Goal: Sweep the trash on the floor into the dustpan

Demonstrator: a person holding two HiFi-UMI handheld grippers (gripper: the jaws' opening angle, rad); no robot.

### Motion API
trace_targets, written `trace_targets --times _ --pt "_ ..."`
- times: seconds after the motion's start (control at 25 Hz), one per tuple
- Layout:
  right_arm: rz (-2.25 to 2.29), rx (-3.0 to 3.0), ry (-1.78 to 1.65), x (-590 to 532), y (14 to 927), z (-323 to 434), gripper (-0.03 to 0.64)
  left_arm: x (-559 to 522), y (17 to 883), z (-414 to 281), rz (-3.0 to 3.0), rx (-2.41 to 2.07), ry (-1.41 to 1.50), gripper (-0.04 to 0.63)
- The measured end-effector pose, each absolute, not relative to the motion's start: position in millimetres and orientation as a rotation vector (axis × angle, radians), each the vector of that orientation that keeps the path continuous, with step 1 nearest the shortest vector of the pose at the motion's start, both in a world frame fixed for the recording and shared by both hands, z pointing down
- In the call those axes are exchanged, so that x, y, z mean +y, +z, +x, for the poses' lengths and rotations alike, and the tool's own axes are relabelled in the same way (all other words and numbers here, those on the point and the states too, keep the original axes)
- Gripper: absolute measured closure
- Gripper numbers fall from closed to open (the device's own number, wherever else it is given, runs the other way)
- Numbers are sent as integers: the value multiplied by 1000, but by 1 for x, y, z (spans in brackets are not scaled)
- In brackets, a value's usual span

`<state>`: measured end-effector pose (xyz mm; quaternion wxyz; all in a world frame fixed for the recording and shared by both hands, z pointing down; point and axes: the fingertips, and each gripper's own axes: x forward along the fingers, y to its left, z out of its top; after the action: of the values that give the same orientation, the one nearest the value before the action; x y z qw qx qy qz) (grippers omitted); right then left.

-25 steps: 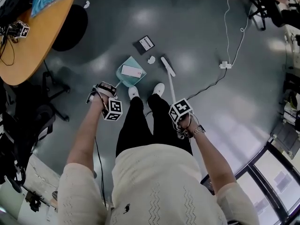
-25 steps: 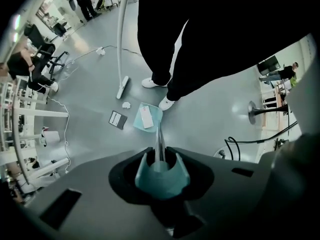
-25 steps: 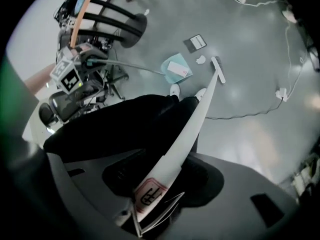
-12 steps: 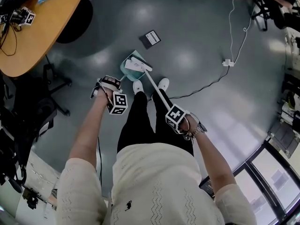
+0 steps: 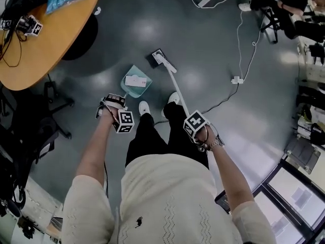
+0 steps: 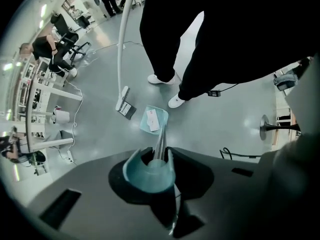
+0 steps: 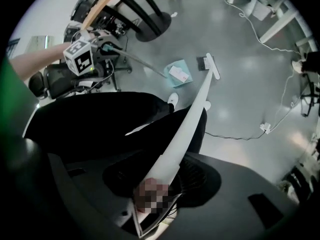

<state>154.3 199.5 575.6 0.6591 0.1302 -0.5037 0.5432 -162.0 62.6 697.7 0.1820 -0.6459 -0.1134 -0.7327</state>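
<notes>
- Left gripper (image 6: 150, 159): jaws closed tight on teal handle of dustpan (image 5: 136, 83).
- Dustpan rests on grey floor (image 5: 203, 39), just ahead of person's left shoe (image 5: 143, 107). White card (image 5: 134, 80) lies inside pan.
- Right gripper (image 7: 161, 178): clamped on white handle of broom (image 5: 166, 63).
- Broom slants forward and down, head on floor against black packet (image 5: 154, 57) with white label.
- Packet lies outside pan, near its far right corner.
- White cable (image 5: 238, 39) and plug block (image 5: 236, 80) on floor, well apart to right.
</notes>
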Motion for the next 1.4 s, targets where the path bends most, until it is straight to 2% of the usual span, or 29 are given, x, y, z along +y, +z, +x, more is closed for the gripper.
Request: trace_targets --times 0.36,0.76,1.0,1.2,1.4 --pt "396 -1117 1458 131 597 206 425 5 707 -149 -1797 -364 -2109 503" --pt "217 -1134 1315 9 610 285 425 -66 697 -120 -1767 -503 -2155 502" --pt "82 -1062 1190 3 613 264 425 -86 699 -121 -1800 -534 -2155 502" --pt "77 -1026 1200 30 610 209 425 -71 704 -140 -1815 -495 -2139 503" --pt "-35 -976 1053 84 605 157 425 -41 709 -142 -1863 -413 -2110 502"
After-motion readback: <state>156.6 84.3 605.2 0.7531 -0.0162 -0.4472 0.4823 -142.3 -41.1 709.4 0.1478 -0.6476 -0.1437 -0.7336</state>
